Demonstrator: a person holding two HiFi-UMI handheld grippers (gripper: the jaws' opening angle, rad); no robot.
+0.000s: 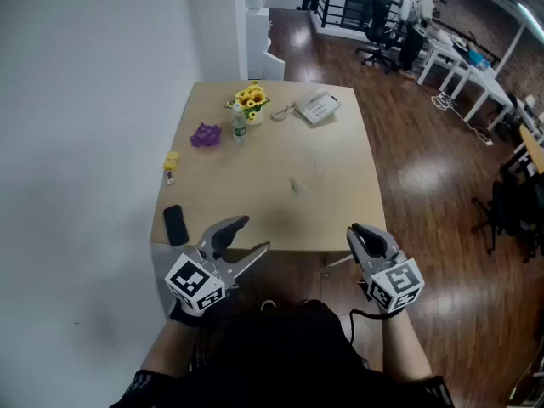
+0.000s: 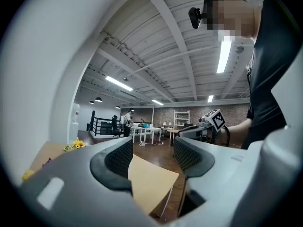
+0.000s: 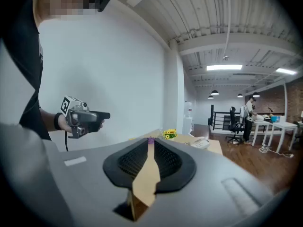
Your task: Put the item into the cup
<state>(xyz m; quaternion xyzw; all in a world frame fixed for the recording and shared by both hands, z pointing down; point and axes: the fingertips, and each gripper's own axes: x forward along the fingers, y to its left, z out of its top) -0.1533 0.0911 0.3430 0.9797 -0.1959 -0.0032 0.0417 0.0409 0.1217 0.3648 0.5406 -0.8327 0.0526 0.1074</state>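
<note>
Left gripper view shows us the left gripper (image 2: 152, 146) with ribbed black jaws apart and empty. The right gripper (image 3: 150, 148) has its ribbed jaws nearly together, holding nothing. Across the smooth tan counter (image 1: 340, 211) from both stand yellow sunflowers (image 1: 251, 99). A crumpled purple item (image 1: 205, 134) lies just left of them.

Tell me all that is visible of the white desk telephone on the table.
The telephone is a white or pale grey desk model, seemingly plastic. It lies flat near the far edge of the table, right of the yellow flowers. A cord curls from its left side onto the table. Only the table touches it.
</note>
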